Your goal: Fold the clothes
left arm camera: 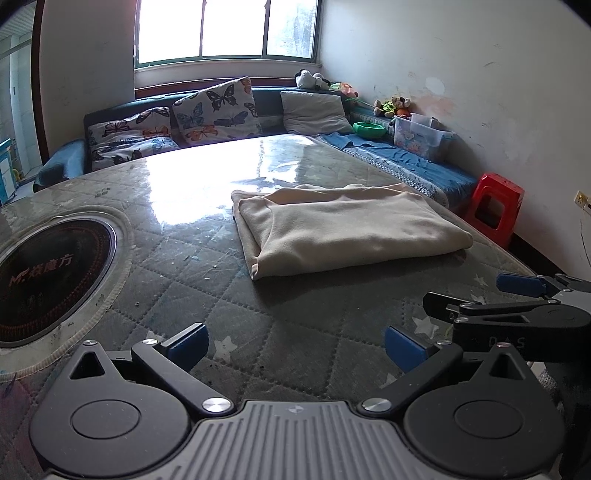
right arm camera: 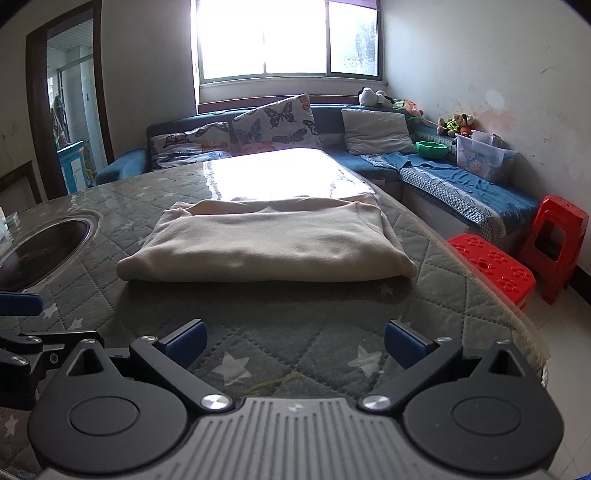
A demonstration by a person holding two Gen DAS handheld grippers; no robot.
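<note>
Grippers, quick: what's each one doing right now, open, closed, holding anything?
Left gripper: open, empty, short of the folded beige garment.
Right gripper: open, empty, also short of it.

— Where is the light seen to come from?

— From the window [left arm camera: 225, 29] at the far wall, which is blown out to white in both views. A strong glare is thrown across the glossy far half of the table [right arm camera: 280, 177], where the surface pattern is washed out.

— And the near parts?

— They are left dim; a soft shadow is cast under the near edge of the folded cloth [right arm camera: 266, 240]. Straight lines are bent by fisheye distortion, and the corners are blacked out. Focus is held throughout; little blur is seen.
</note>
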